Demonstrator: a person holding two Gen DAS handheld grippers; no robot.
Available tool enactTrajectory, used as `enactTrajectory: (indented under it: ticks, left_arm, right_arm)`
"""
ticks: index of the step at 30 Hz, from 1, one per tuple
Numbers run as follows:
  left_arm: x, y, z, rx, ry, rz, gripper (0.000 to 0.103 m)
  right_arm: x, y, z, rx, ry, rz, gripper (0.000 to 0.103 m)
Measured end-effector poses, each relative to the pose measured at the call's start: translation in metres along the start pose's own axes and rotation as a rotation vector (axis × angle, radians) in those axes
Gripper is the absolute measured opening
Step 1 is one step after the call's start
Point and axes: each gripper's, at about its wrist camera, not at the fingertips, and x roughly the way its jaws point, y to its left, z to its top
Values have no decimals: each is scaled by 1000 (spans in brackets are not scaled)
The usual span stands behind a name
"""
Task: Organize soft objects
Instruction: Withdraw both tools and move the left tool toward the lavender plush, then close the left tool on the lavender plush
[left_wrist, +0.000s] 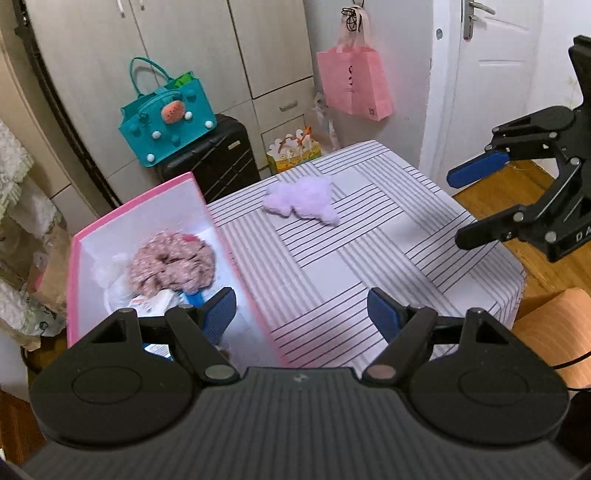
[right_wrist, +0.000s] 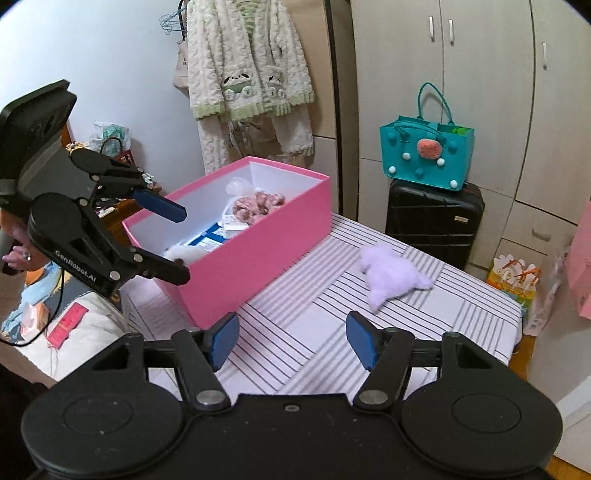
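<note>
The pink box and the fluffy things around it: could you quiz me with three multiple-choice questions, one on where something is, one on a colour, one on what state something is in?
1. Where does the lilac plush piece lie?
A. inside the pink box
B. on the striped cloth, apart from the box
C. on the black suitcase

2. What colour is the bag that stands on the black suitcase?
A. teal
B. yellow
C. white

3. How does the right gripper stand?
A. shut on the plush piece
B. shut on the box rim
C. open, with nothing between its pads

Answers: 1 B, it rests on the striped cloth to the side of the pink box. 2 A, the bag is teal with a small fruit face on it. 3 C, the blue pads stand apart over bare cloth.
</note>
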Motion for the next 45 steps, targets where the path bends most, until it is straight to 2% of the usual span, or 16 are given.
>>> enactTrajectory:
  ticks: [6, 8, 11, 13, 15, 18, 20, 24, 25, 28, 30, 32, 35, 39, 45]
  left_arm:
    - [22, -11, 16, -63, -37, -44, 78]
    - [31, -15, 20, -77, -47, -52, 88]
    - [44, -20, 29, -93, -61, -51, 89]
    - [52, -21, 34, -111, -67, -50, 90]
    - [61, -22, 38, -140, -78, -52, 96]
    - [75, -26, 43, -178, -98, -50, 96]
    - [87, -28, 45, -204, -107, -36, 98]
    - [110, -29, 45, -291, -136, -10, 98]
    - [116, -29, 44, -306, -144, -7, 98]
    - [134, -24, 40, -384, -164, -6, 98]
    - [142, -21, 36, -436, -207, 4, 98]
    - [151, -20, 33, -460, -244, 19, 97]
    - [167, -20, 36, -466, -235, 27, 97]
    - [183, -15, 37, -529, -248, 38, 97]
    - [212, 1, 43, -674, -217, 67, 93]
  right_arm:
    - [10, -27, -9, -26, -35, -7, 73]
    - [15, -38, -11, -37, -52, -15, 73]
    - [20, -55, -12, -51, -88, -30, 74]
    - [25, -68, -13, -52, -118, -44, 75]
    - [28, -82, -14, -44, -161, -68, 76]
    - [33, -104, -16, -10, -243, -109, 79]
    - [38, -117, -15, 8, -264, -130, 81]
    - [66, -136, -5, 9, -188, -148, 82]
    - [73, -138, -3, 3, -171, -148, 85]
    - [97, -145, 2, -27, -111, -100, 88]
    - [111, -146, 1, -87, -91, -71, 88]
    - [127, -147, -1, -167, -76, -61, 88]
    - [141, -147, -3, -252, -65, -10, 88]
    - [154, -145, 0, -343, -73, 42, 88]
    - [183, -151, 11, -386, -68, 134, 90]
